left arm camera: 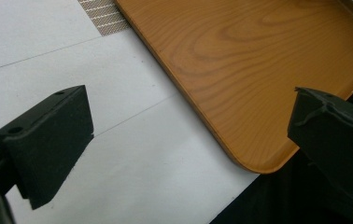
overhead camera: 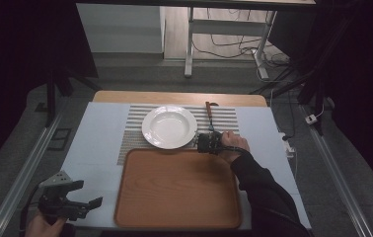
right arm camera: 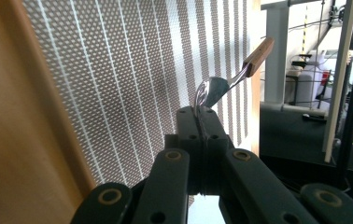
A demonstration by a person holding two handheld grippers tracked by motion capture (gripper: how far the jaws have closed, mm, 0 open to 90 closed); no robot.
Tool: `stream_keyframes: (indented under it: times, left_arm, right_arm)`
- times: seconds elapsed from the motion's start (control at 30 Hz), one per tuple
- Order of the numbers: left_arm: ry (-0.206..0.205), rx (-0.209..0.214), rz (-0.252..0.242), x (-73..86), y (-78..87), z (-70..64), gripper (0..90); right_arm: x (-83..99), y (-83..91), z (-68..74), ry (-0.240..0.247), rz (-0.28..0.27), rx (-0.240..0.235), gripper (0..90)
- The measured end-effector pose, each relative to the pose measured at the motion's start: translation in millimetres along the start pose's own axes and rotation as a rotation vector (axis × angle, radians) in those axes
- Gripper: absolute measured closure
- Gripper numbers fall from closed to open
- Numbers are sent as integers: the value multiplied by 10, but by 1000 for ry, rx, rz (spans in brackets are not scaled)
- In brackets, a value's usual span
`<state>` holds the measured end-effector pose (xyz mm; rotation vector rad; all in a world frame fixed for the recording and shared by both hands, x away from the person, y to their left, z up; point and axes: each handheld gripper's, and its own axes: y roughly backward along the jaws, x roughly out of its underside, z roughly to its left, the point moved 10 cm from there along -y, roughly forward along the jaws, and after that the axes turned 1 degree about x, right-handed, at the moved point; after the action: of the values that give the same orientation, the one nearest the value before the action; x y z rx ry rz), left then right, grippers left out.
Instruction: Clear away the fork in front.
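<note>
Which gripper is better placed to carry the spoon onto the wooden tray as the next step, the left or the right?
Probably the right gripper: its jaws are shut on the spoon beside the white plate, just beyond the wooden tray. The left gripper is open and holds nothing, off the tray's near left corner.

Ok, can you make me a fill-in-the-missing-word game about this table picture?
1. The right tongs are shut on a ____ with a wooden handle.
2. The white plate sits on a ____ placemat.
3. The left tongs are ____, holding nothing.
4. The wooden tray has ____ on it.

Missing words: spoon; striped; open; nothing
</note>
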<state>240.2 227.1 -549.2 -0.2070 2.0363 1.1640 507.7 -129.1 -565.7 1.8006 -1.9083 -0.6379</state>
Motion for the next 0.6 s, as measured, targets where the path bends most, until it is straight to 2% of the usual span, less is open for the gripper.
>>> stream_keyframes:
  times: [0.03, 0.07, 0.13, 0.17, 0.2, 0.23, 0.27, 0.33, 0.37, 0.4, 0.43, 0.5, 0.53, 0.6]
  left_arm:
    - [0, 0, 0, 0, 0, 0, 0]
    - [0, 3, -2, -2, 2, -3, 0]
    - [-2, 2, -2, -3, 3, -3, 0]
    - [-2, 2, -2, -3, 3, -3, 0]
    - [-6, 5, -2, -4, 3, -8, 0]
    - [-6, 5, -2, -4, 3, -8, 0]
    - [-6, 5, -1, -4, 1, -10, 0]
    - [-9, 5, 3, -4, -2, -12, 0]
    - [-9, 5, 3, -4, -2, -12, 0]
    - [-8, 3, 5, -6, -4, -10, 0]
    - [-8, 3, 5, -6, -4, -10, 0]
    - [-12, 1, 0, -14, -2, -7, 0]
    - [-15, -1, -10, -28, 2, -3, 0]
    - [-15, -2, -16, -38, 9, 4, 0]
  right_arm:
    - [0, 32, -9, -12, -5, -4, 900]
    - [-8, 52, 1, -30, -27, -34, 900]
    - [-13, 98, -13, -47, -53, -53, 900]
    - [8, 141, -30, -72, -40, -27, 900]
    - [-10, 154, -15, -82, -72, -76, 900]
    - [-10, 154, -15, -82, -72, -76, 900]
    - [3, 218, -61, -110, -81, -44, 900]
    - [8, 278, -66, -140, -98, -57, 900]
    - [-5, 299, -59, -149, -122, -89, 900]
    - [2, 326, -79, -156, -123, -69, 900]
    - [3, 353, -86, -163, -131, -71, 900]
    - [-2, 405, -90, -181, -157, -94, 900]
    - [1, 435, -104, -186, -163, -88, 900]
    - [-6, 497, -101, -220, -191, -105, 900]
